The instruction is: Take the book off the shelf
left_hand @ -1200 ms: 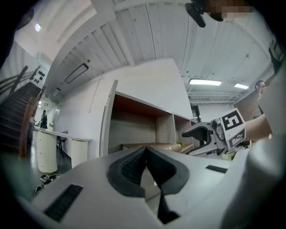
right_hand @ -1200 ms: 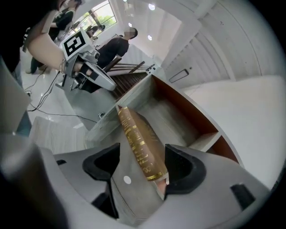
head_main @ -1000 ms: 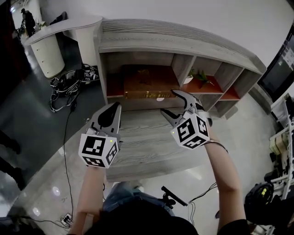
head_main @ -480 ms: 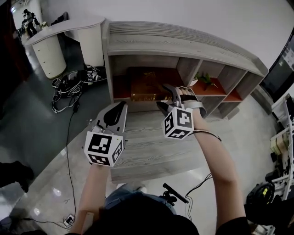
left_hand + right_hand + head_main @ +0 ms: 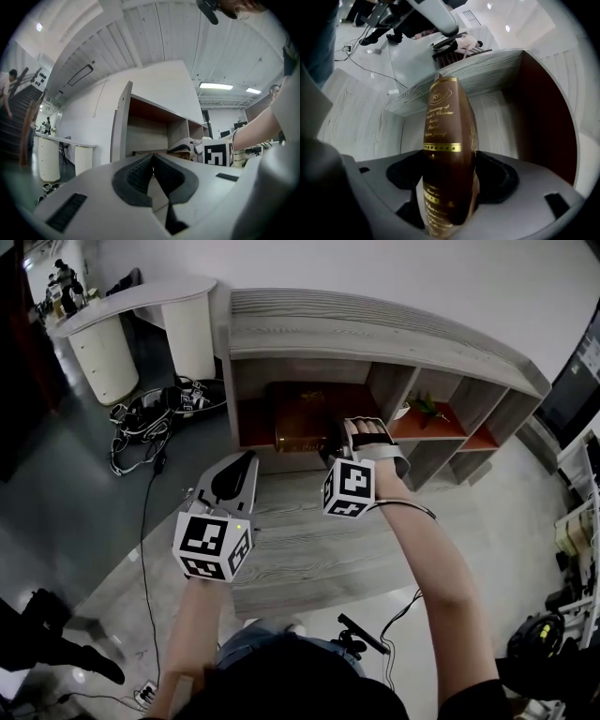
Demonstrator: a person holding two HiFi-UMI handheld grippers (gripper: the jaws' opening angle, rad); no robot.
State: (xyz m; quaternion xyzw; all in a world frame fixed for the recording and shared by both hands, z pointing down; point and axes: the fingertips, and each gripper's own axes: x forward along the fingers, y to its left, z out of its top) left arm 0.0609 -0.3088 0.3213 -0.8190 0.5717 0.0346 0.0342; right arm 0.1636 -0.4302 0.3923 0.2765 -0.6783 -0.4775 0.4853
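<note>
- The left gripper (image 5: pixel 245 461) is hanging idle over the low wooden platform (image 5: pixel 309 549) in front of the shelf (image 5: pixel 375 332). Its jaws are pressed together with nothing between them. Judging by this, it is keeping clear because the pull needs only one tool.
- The book (image 5: pixel 298 409) is lying flat in the shelf's leftmost compartment, the red-lined one. Its gilt spine is facing outward, so the spine is the edge that is easiest to reach.
- The right gripper (image 5: pixel 339 437) is reaching into that compartment, turned so one jaw is going over the cover and the other under it. In the right gripper view its dark pads are clamping the book (image 5: pixel 446 131) across the spine end, one on each face.
- The book is not yet out. It looks as if the next step is drawing it straight toward the person, keeping it level so that it is not scraping the compartment wall.
- A small plant (image 5: pixel 424 406) is sitting in the next compartment to the right, well apart from the grasp.
</note>
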